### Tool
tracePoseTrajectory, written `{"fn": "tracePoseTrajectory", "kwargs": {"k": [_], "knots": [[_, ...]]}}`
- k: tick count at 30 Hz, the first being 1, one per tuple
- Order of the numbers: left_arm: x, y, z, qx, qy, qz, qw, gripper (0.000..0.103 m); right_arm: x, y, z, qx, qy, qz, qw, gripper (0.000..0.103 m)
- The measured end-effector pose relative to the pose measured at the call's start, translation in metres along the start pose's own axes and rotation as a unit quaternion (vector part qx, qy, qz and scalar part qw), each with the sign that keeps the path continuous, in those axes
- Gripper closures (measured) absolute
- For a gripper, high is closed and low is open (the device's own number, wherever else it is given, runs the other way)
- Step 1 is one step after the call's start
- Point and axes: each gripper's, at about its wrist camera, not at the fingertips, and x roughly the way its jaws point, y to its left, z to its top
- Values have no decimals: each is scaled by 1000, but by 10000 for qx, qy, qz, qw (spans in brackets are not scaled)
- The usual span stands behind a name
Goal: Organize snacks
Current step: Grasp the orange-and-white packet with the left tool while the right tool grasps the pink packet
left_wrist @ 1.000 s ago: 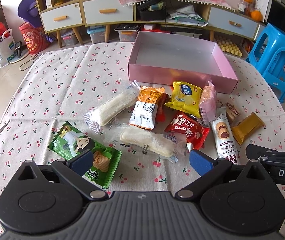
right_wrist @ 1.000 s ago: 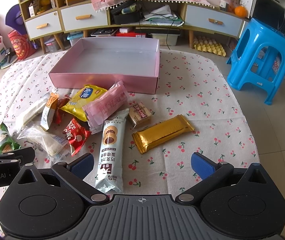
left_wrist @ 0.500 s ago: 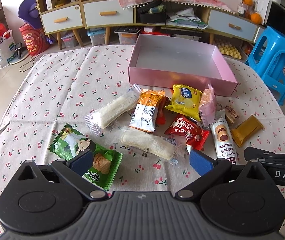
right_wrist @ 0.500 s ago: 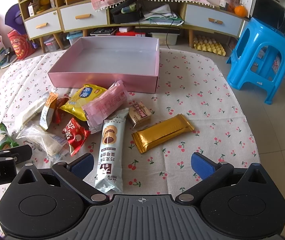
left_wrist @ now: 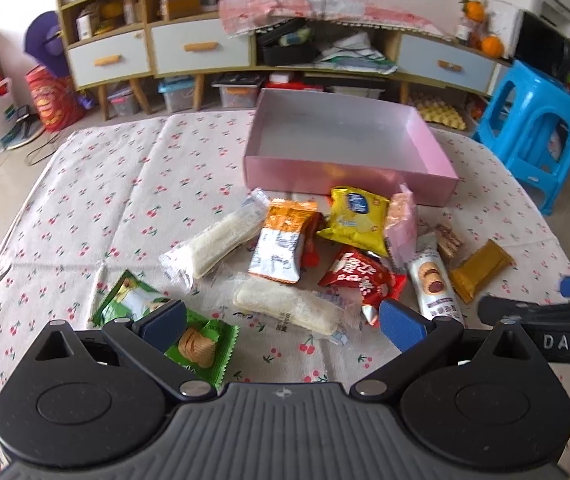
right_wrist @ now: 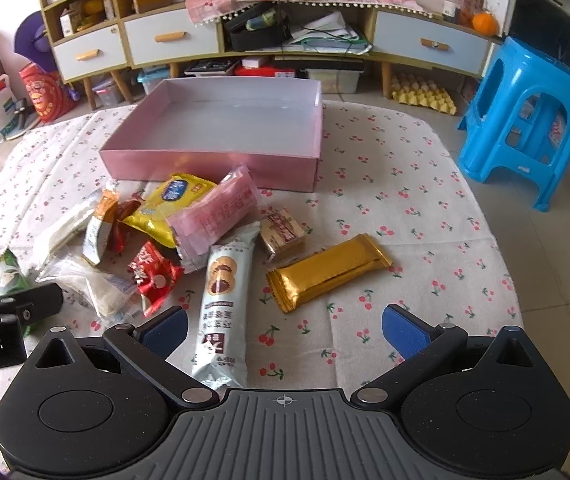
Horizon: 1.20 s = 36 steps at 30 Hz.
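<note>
Two hand-held grippers hover over the near edge of a table (right_wrist: 425, 184) dressed in a cherry-print cloth, with a jumble of wrapped snacks between them and an empty pink box (right_wrist: 221, 164) at the far side. The left hand-held gripper (left_wrist: 283, 320) has its jaws spread wide and grips nothing; beneath it lie a green snack packet (left_wrist: 205, 344) and a clear-wrapped white cake (left_wrist: 289, 308). The right hand-held gripper (right_wrist: 285, 330) is equally wide open and empty, set above the near end of a long biscuit pack (right_wrist: 225, 300), with a gold-wrapped bar (right_wrist: 325, 272) just to its right.

No snack has reached the box yet. The risks lie in the pile itself: a yellow packet (right_wrist: 173, 204), a pink packet (right_wrist: 217, 216) and a red packet (right_wrist: 153, 276) overlap, so closing on one could drag or flip its neighbours. The glossy film looks slippery, and a pinch at a loose wrapper end may slide free on the way over the box's near wall. The two hand-held grippers also sit close together and could collide if both go for the middle.
</note>
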Motion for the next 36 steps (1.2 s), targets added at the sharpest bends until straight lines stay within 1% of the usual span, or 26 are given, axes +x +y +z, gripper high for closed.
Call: {"fn": "tracePoseTrajectory", "kwargs": {"k": [1,3,5,7,11,13,15,16,17,18,19,20,21,22,23,24,26,29,32,36], "knots": [[1,1,1,43,104,-35,9999,0,0,0,1,-5,-14,81,10000,0],[3,4,3,76,144,-183,9997,2,1,-2,4,4,-22,221,9998,0],[4,7,6,71,155,-289,9994,8,3,-5,7,88,4,420,9991,0],[5,11,8,22,143,-475,9988,11,6,-11,13,279,107,719,9970,0],[9,20,19,17,259,-704,9972,24,17,-20,28,679,384,1252,9891,2],[13,26,25,-27,322,-821,9961,29,23,-25,38,970,505,1599,9811,3],[19,30,33,-50,320,-931,9951,31,31,-29,47,1250,581,1896,9721,8],[23,31,36,-60,283,-962,9949,34,37,-30,52,1386,600,2030,9675,11],[27,32,39,-86,251,-1015,9945,39,42,-30,57,1495,613,2121,9638,15],[32,33,40,-92,195,-1071,9940,41,49,-31,60,1625,633,2210,9596,20],[36,34,40,-127,138,-1174,9929,45,56,-33,62,1734,656,2279,9559,23],[41,36,40,-171,110,-1267,9917,49,63,-34,63,1859,687,2374,9510,29],[46,38,39,-220,123,-1347,9906,51,69,-35,62,1966,710,2462,9464,35],[50,39,41,-244,163,-1427,9893,53,76,-37,61,2090,752,2539,9414,38],[54,40,43,-239,221,-1536,9876,56,84,-38,61,2210,861,2585,9364,45],[57,41,45,-214,232,-1625,9862,57,89,-38,62,2295,957,2619,9325,50],[64,42,49,-181,271,-1680,9852,61,98,-38,66,2388,978,2636,9295,51],[74,44,49,-193,431,-1719,9840,63,108,-38,69,2441,1026,2614,9282,54],[83,45,47,-199,607,-1672,9838,65,116,-38,69,2444,1095,2554,9290,56],[86,47,45,-161,624,-1674,9838,66,122,-40,68,2526,1088,2599,9257,58]]}}
